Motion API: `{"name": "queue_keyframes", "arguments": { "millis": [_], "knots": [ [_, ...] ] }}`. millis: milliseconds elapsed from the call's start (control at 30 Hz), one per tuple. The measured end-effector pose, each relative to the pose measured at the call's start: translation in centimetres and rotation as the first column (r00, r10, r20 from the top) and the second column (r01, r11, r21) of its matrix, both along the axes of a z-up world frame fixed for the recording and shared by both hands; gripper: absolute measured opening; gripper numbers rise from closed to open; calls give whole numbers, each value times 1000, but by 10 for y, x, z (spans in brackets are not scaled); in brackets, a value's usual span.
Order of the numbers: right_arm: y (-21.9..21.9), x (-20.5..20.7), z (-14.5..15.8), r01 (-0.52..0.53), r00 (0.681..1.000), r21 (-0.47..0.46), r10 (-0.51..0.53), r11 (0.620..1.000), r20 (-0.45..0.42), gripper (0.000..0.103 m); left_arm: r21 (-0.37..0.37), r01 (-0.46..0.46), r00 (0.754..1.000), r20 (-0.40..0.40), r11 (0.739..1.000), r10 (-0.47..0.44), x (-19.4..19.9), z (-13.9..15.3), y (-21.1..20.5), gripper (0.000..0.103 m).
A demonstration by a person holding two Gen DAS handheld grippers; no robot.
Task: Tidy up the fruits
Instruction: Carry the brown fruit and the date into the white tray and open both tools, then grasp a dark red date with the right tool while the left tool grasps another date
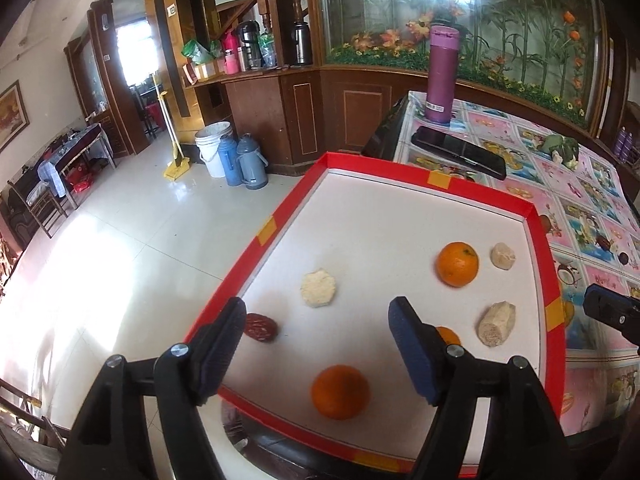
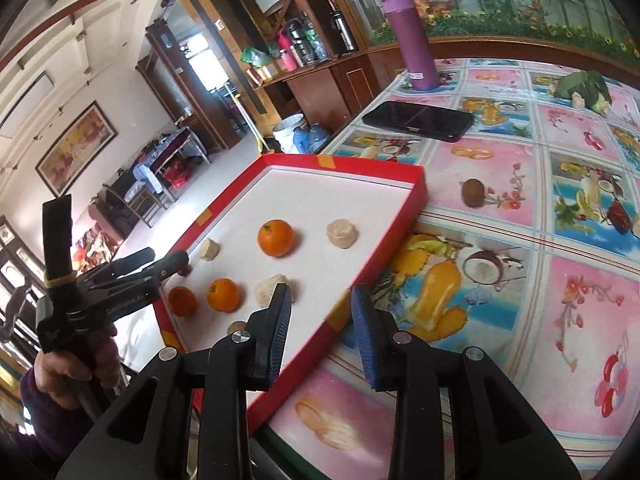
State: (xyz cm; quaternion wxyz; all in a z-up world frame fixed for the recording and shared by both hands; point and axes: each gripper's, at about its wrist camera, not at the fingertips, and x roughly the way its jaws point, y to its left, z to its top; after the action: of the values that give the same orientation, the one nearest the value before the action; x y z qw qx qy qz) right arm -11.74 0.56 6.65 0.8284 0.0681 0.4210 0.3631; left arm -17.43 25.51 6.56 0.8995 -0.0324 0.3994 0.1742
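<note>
- The left tongs (image 1: 316, 344) are spread wide and hold nothing; they hover over the near end of the red tray (image 1: 540, 240), with one orange (image 1: 340, 391) lying on the tray floor between the two pads.
- The right tongs (image 2: 322, 326) are also spread and empty, poised over the tray's right-hand rim (image 2: 416, 196) where it meets the tablecloth (image 2: 480, 160).
- The fruits lie loose on the white tray floor, apart from one another: a second orange (image 1: 457, 264) further in, and a third orange (image 1: 449, 335) mostly hidden behind the left tongs' right pad.
- A dark red date (image 1: 261, 327) sits by the tray's left rim, just beside the left pad.
- Three pale, beige lumps share the tray: a round one (image 1: 318, 288) near the middle, one (image 1: 503, 256) just beside the far orange, and a longer one (image 1: 496, 323) near the right rim. What they are I cannot tell.
- On the tablecloth outside the tray lie a brown round fruit (image 2: 473, 193) and another dark red date (image 2: 619, 216), well apart from the tray.
- Further back on the table: a black phone (image 2: 418, 120) lying flat, a purple flask (image 2: 409, 40) standing upright, and a green leafy bundle (image 2: 584, 88).
</note>
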Motion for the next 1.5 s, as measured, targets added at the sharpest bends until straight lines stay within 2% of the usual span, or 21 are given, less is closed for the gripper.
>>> {"name": "queue_keyframes", "arguments": {
  "millis": [200,333,533,767,900,1100,1200,1267,1367,1500],
  "knots": [
    [-52,14,-2,107,994,3,-107,994,-1,30,8,63,998,-2,998,-63,11,3,-32,80],
    [-97,22,-6,208,978,-3,-208,978,-4,30,13,120,993,-3,993,-119,18,7,-58,81],
    [-167,36,-9,364,931,-32,-364,931,13,31,24,216,976,-1,976,-216,28,14,-100,84],
    [-223,65,-20,484,875,-129,-483,866,41,31,35,332,943,-16,943,-331,39,14,-152,85],
    [-231,90,-26,501,864,-163,-501,850,45,32,41,387,922,-31,921,-386,49,14,-182,85],
    [-228,120,-39,478,875,-188,-484,858,15,32,52,436,900,-51,898,-434,75,14,-216,89],
    [-223,123,-41,466,882,-215,-469,858,39,32,50,451,892,-64,891,-448,91,13,-230,89],
    [-223,123,-41,471,880,-225,-473,853,51,26,41,453,891,-49,891,-451,101,13,-239,89],
    [-226,122,-41,472,879,-229,-474,851,51,25,25,471,882,-47,882,-469,119,10,-256,89],
    [-235,121,-37,495,866,-224,-497,840,53,25,29,519,854,-50,854,-517,141,0,-286,89]
  ]
}}
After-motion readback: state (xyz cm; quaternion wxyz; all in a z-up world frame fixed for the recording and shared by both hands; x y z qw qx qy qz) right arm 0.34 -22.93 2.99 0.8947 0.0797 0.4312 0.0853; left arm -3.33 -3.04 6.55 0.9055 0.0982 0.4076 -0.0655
